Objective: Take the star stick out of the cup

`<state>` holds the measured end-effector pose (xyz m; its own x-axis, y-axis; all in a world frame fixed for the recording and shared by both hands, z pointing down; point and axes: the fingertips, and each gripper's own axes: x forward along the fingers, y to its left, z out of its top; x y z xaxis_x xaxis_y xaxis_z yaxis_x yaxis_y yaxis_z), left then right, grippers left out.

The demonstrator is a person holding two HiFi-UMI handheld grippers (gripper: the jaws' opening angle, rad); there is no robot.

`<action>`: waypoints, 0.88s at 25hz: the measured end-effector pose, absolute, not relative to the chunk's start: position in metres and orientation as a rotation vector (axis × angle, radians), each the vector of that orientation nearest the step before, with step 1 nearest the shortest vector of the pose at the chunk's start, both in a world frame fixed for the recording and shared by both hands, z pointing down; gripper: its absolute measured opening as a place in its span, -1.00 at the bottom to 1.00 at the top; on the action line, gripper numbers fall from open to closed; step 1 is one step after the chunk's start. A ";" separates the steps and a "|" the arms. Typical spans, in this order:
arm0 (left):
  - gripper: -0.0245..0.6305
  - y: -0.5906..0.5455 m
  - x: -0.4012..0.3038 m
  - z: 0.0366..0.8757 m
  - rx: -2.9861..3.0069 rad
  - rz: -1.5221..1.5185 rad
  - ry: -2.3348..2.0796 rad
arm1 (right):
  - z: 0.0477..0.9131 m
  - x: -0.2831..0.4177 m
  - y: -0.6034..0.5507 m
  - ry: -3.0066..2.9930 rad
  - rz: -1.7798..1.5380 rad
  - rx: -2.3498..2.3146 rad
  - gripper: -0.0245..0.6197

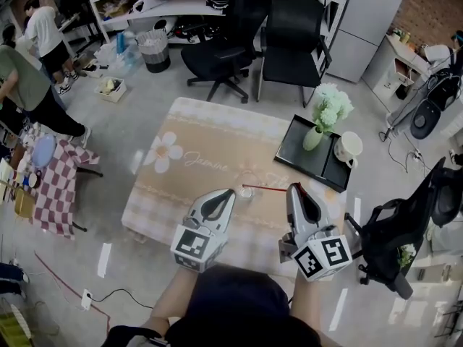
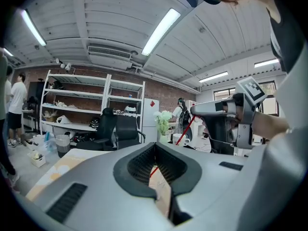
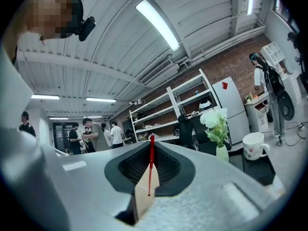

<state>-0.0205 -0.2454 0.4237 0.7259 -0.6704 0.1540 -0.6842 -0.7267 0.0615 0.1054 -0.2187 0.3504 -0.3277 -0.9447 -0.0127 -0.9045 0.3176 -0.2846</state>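
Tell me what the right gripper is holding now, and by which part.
The red stick, pinched near one end between the tips of the right gripper; the rest sticks out beyond them.

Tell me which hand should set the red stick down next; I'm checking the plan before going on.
Right. The right tongs are shut on the red stick, which stands clamped between their tips. The left tongs are closed without it, so they would first need a handover.
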 end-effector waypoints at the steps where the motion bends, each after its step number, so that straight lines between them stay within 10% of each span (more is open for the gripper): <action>1: -0.89 -0.244 -0.022 0.423 2.817 0.184 -1.106 | 0.349 0.105 -0.216 2.395 -0.332 -1.712 -0.87; 22: -0.89 -0.182 -0.050 0.427 2.826 0.196 -1.098 | 0.349 0.098 -0.143 2.305 -0.300 -1.829 -0.87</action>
<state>-0.0503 -0.1824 0.4272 0.7312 -0.6638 0.1571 -0.6772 -0.7341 0.0499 0.0977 -0.1434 0.3492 -0.2249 -0.9742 -0.0186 -0.9371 0.2215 -0.2699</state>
